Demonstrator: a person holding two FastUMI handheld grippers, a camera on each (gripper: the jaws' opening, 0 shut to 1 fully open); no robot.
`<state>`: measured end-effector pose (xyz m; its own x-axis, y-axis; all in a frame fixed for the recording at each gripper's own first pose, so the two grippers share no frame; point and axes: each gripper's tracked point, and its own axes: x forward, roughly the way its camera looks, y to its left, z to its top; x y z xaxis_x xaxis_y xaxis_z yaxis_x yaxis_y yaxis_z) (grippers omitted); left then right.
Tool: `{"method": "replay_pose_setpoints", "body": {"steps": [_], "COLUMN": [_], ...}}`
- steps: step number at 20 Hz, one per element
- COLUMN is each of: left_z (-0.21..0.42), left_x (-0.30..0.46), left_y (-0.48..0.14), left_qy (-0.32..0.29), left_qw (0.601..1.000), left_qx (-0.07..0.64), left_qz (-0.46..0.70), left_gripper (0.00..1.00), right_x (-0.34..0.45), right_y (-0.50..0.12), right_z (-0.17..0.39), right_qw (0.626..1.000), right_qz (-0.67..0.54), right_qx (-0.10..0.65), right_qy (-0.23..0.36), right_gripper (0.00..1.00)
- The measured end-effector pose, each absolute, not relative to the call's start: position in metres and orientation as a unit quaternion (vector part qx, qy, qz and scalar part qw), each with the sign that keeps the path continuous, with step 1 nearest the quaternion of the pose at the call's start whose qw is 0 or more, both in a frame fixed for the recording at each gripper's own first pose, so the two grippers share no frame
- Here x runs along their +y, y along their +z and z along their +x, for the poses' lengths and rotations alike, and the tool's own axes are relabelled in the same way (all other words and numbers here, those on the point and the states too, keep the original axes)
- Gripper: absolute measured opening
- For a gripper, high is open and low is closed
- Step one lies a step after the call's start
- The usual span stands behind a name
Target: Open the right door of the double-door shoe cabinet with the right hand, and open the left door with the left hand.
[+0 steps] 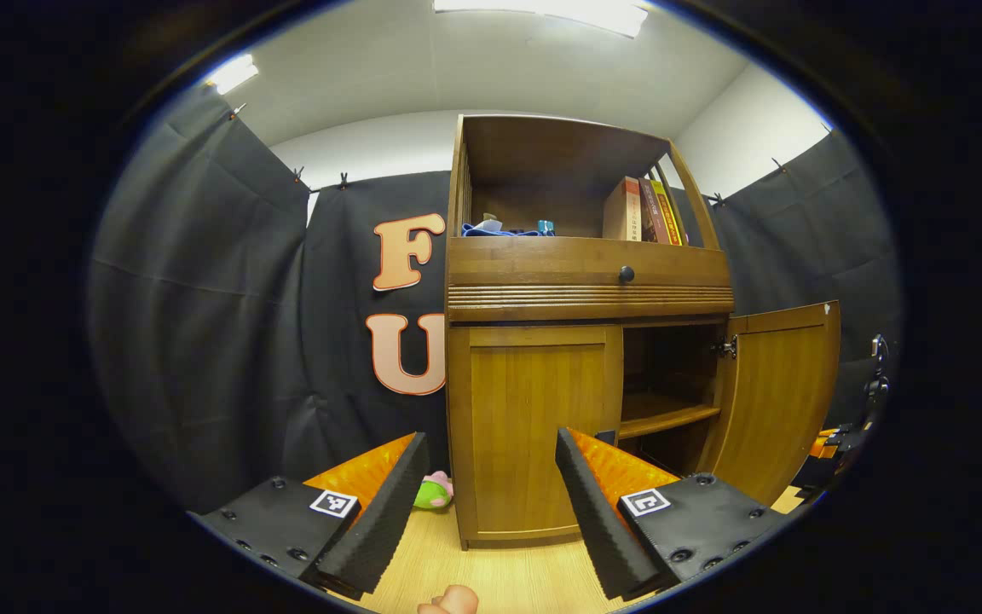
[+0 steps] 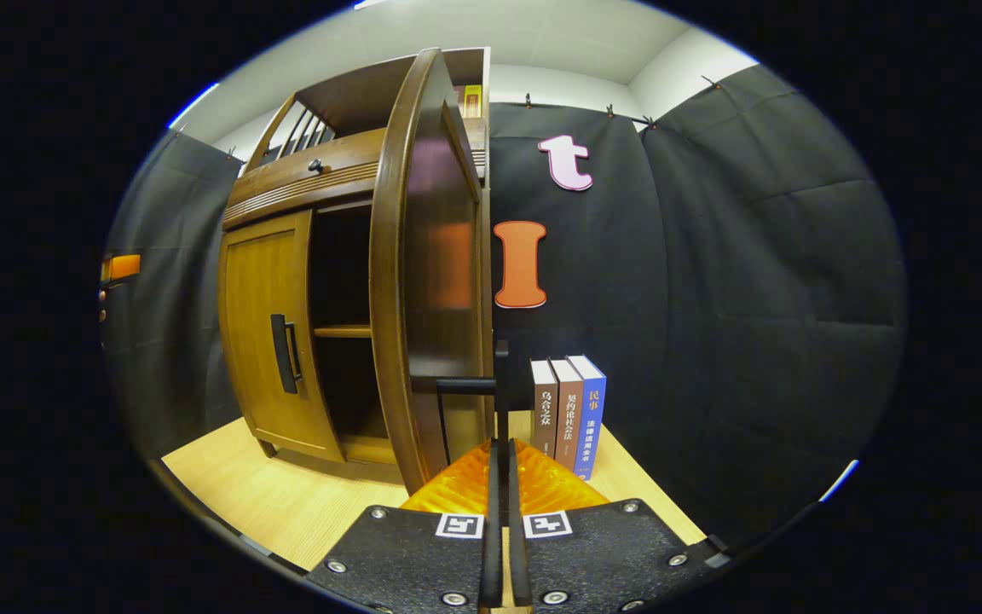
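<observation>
The wooden shoe cabinet (image 1: pixel 589 277) stands before me on the floor. Its left door (image 1: pixel 534 426) is closed; the black handle (image 2: pixel 285 352) of that door shows in the right gripper view. My left gripper (image 1: pixel 491 477) is open, a short way in front of the left door and touching nothing. The right door (image 1: pixel 776 392) is swung wide open, baring an inner shelf (image 1: pixel 666 414). In the right gripper view this door (image 2: pixel 427 281) is edge-on, and my right gripper (image 2: pixel 500 448) is shut on its black handle (image 2: pixel 499 379).
Three books (image 2: pixel 568 414) stand on the floor by the open door. A small plush toy (image 1: pixel 436 492) lies left of the cabinet's base. Books (image 1: pixel 644 211) and blue cloth (image 1: pixel 499 228) sit on the top shelf, above a drawer knob (image 1: pixel 626 274). Black cloth walls surround the booth.
</observation>
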<state>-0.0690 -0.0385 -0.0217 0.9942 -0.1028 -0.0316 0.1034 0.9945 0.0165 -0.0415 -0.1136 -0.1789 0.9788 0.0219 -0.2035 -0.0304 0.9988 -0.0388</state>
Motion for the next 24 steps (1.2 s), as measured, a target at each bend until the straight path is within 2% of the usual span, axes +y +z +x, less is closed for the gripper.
{"method": "replay_pose_setpoints", "body": {"steps": [1, 2, 9, 10, 11, 12, 14, 15, 16, 17, 18, 21, 24], "left_z": [-0.069, -0.068, -0.058, -0.055, -0.054, -0.052, -0.049, -0.047, -0.046, -0.045, -0.043, -0.036, -0.029], "left_x": [-0.039, -0.042, -0.059, -0.060, -0.062, -0.064, -0.070, -0.074, -0.082, -0.090, -0.097, -0.120, -0.140], "left_y": [-0.022, -0.022, -0.034, -0.037, -0.038, -0.039, -0.044, -0.048, -0.052, -0.059, -0.065, -0.083, -0.102], "left_qy": [-0.053, -0.053, -0.059, -0.058, -0.059, -0.059, -0.057, -0.059, -0.066, -0.071, -0.078, -0.092, -0.106], "left_qw": [0.998, 0.998, 0.998, 0.998, 0.998, 0.998, 0.998, 0.998, 0.998, 0.997, 0.997, 0.995, 0.994], "left_qx": [0.016, 0.015, 0.019, 0.021, 0.020, 0.019, 0.018, 0.018, 0.019, 0.020, 0.022, 0.030, 0.036], "left_qz": [0.008, 0.006, -0.003, -0.002, -0.001, 0.000, 0.001, 0.000, 0.000, 0.001, 0.003, 0.009, 0.006], "left_gripper": [0.97, 0.97, 0.97, 0.97, 0.94, 0.94, 0.94, 0.94, 0.95, 0.95, 0.96, 0.95, 0.95], "right_x": [-0.119, -0.127, -0.170, -0.176, -0.180, -0.183, -0.190, -0.194, -0.198, -0.200, -0.202, -0.207, -0.208], "right_y": [-0.179, -0.176, -0.169, -0.166, -0.162, -0.159, -0.151, -0.148, -0.145, -0.142, -0.138, -0.134, -0.136], "right_z": [-0.043, -0.045, -0.065, -0.069, -0.073, -0.077, -0.084, -0.086, -0.088, -0.090, -0.093, -0.100, -0.104], "right_qw": [0.995, 0.995, 0.996, 0.996, 0.996, 0.996, 0.996, 0.995, 0.995, 0.995, 0.994, 0.993, 0.992], "right_qz": [-0.018, -0.019, -0.011, -0.015, -0.019, -0.019, -0.020, -0.018, -0.016, -0.011, -0.007, 0.003, -0.003], "right_qx": [0.102, 0.099, 0.087, 0.082, 0.078, 0.074, 0.064, 0.060, 0.057, 0.054, 0.052, 0.049, 0.054], "right_qy": [0.011, 0.006, -0.031, -0.039, -0.046, -0.052, -0.066, -0.074, -0.081, -0.089, -0.095, -0.107, -0.113], "right_gripper": [0.00, 0.04, 0.01, 0.16, 0.01, 0.16, 0.16, 0.02, 0.17, 0.03, 0.03, 0.08, 0.18]}}
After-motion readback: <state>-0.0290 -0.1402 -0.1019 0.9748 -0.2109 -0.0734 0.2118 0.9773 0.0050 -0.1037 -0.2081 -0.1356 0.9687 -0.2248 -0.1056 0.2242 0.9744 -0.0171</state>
